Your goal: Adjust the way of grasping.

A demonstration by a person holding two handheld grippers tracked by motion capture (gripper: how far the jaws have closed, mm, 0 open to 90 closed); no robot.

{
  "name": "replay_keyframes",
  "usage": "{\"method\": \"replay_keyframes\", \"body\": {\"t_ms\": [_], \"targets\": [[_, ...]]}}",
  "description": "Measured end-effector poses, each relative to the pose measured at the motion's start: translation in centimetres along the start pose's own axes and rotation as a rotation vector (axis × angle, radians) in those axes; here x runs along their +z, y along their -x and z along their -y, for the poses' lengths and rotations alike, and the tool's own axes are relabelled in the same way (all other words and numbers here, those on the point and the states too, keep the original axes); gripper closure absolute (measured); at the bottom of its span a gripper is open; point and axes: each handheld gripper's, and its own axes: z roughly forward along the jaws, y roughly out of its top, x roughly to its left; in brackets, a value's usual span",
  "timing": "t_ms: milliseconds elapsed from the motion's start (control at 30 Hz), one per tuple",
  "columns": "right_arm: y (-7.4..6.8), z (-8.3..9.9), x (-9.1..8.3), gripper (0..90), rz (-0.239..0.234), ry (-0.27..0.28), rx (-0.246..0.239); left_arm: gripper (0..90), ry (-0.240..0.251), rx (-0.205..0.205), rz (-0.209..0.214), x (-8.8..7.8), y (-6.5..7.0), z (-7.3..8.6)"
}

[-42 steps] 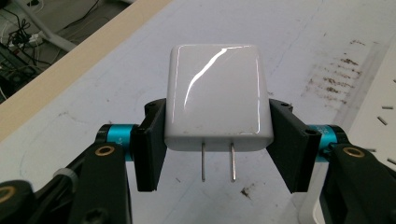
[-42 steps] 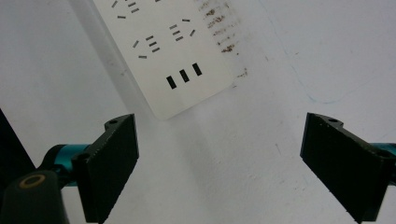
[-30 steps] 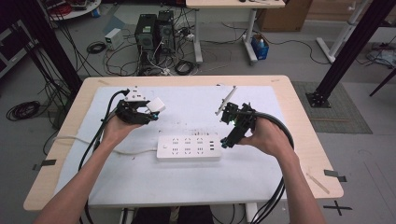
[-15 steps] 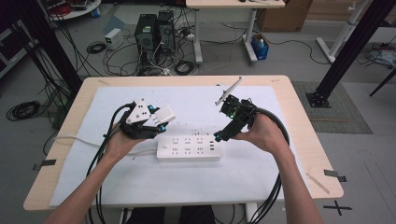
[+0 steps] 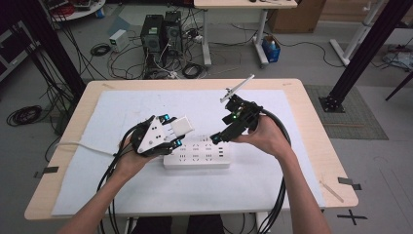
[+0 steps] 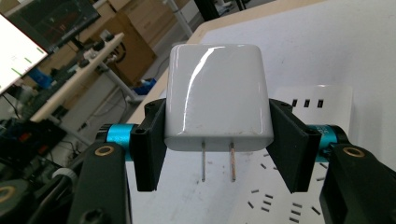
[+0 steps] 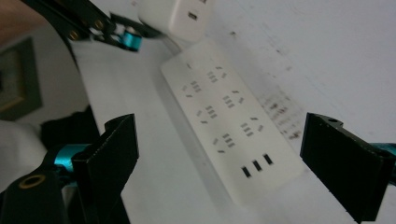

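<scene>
One white charger (image 6: 218,95) with two prongs clamped in the left gripper (image 6: 219,140), one power strip (image 5: 196,155) below, right gripper (image 7: 219,158) held wide open, nothing gripped.

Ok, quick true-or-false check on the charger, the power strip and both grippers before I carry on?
1. The left gripper is shut on the white charger. True.
2. The charger's two prongs are already seated in the power strip. False: they hang bare in the air above the strip.
3. The right gripper holds the power strip. False: its jaws stand open, with the strip lying on the table below them.
4. The power strip lies on the white sheet covering the table. True.
5. The strip's three small ports sit at one end. True.
</scene>
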Motion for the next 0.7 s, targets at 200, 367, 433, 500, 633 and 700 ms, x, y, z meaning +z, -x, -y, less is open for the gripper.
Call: {"method": "replay_keyframes", "body": {"t_ms": [200, 367, 433, 500, 633, 700], "targets": [[0.3, -0.2, 0.1, 11.0, -0.135, 0.075, 0.086, 42.5, 0.050, 0.080, -0.023, -0.2, 1.2, -0.9], [0.6, -0.1, 0.3, 11.1, -0.221, 0.122, 0.140, 42.5, 0.088, 0.136, -0.023, -0.1, 2.2, -1.8], [0.6, 0.0, 0.5, 11.1, -0.250, 0.136, 0.151, 42.5, 0.109, 0.155, -0.027, 0.0, 2.6, -2.2], [0.6, 0.0, 0.6, 11.2, -0.256, 0.134, 0.154, 42.4, 0.125, 0.169, -0.030, 0.1, 2.9, -2.6], [0.6, 0.0, 0.9, 11.2, -0.288, 0.136, 0.167, 42.5, 0.153, 0.181, -0.023, 0.3, 3.3, -3.1], [0.6, 0.1, 1.2, 12.2, -0.327, 0.154, 0.176, 42.5, 0.163, 0.179, -0.020, 0.3, 3.4, -3.3]]}}
